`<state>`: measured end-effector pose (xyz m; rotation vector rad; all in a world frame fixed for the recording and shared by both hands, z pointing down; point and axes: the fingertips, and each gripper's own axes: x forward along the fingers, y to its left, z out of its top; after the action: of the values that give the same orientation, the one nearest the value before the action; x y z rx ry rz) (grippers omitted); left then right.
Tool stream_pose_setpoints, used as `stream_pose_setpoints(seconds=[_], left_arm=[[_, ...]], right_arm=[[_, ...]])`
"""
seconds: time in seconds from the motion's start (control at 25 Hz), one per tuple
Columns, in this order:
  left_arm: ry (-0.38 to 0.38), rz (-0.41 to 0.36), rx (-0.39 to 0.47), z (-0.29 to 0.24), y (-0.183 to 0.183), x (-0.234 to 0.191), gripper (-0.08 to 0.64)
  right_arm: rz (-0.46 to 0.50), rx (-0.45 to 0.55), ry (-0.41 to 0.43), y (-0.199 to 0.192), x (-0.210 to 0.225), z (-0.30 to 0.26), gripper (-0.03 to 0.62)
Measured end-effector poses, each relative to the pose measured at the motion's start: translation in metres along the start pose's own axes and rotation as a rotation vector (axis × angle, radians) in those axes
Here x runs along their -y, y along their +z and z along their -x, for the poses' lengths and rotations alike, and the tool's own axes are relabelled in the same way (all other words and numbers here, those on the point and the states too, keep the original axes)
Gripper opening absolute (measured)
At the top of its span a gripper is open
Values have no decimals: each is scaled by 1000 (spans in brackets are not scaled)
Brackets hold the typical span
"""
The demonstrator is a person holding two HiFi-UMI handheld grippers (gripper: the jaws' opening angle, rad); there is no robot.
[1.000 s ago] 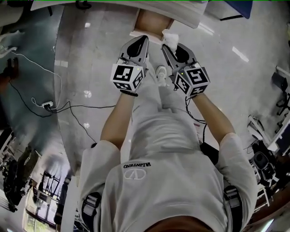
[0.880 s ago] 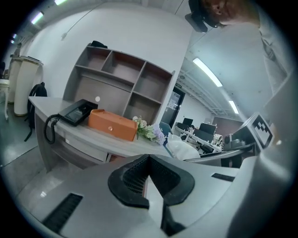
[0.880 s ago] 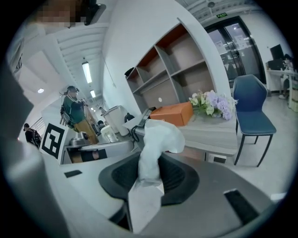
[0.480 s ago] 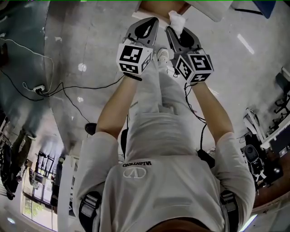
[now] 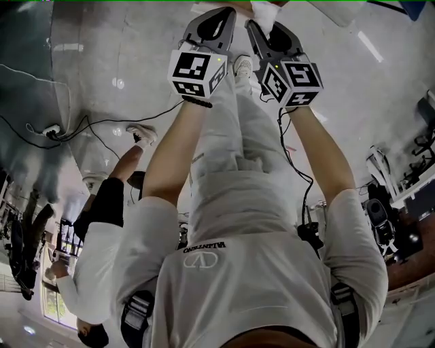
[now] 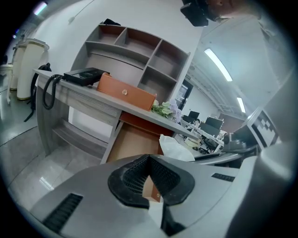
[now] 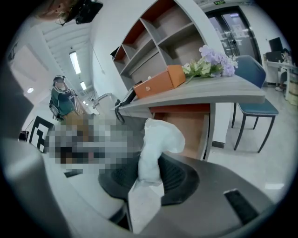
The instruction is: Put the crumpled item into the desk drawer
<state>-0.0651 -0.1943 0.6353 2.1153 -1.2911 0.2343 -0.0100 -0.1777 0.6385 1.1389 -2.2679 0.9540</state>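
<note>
The crumpled item is a white tissue [image 7: 153, 139], and my right gripper [image 7: 150, 173] is shut on it; its loose end sticks up past the pads. In the head view the tissue [image 5: 262, 9] shows at the top edge, at the tip of the right gripper [image 5: 257, 24]. My left gripper [image 5: 228, 12] is close beside it on the left. Its pads meet at the tips with nothing between them [image 6: 149, 160]. The open desk drawer [image 6: 132, 142], brown inside, hangs under the grey desk [image 6: 88, 93] just beyond both grippers. From the right gripper view the drawer [image 7: 188, 128] lies behind the tissue.
On the desk stand an orange box [image 6: 125, 93], a black phone [image 6: 84, 76] and flowers [image 6: 165, 108], with a shelf unit [image 6: 135, 51] above. A blue chair [image 7: 260, 93] is right of the desk. Another person [image 5: 102, 224] stands at the lower left; cables [image 5: 88, 126] cross the floor.
Both grippers have shifted up the head view together, the tissue still in the right one. The drawer has slid to the top edge. Another person has come into view at lower left.
</note>
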Motion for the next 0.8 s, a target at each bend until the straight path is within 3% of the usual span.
stream_pose_setpoints(seconds=[0.36, 0.8], left_arm=[[-29, 7, -37, -29, -21, 1, -2], [-8, 16, -79, -53, -45, -12, -2]], right_arm=[[-57, -4, -21, -10, 18, -14, 111], [-86, -56, -25, -31, 39, -38, 112]])
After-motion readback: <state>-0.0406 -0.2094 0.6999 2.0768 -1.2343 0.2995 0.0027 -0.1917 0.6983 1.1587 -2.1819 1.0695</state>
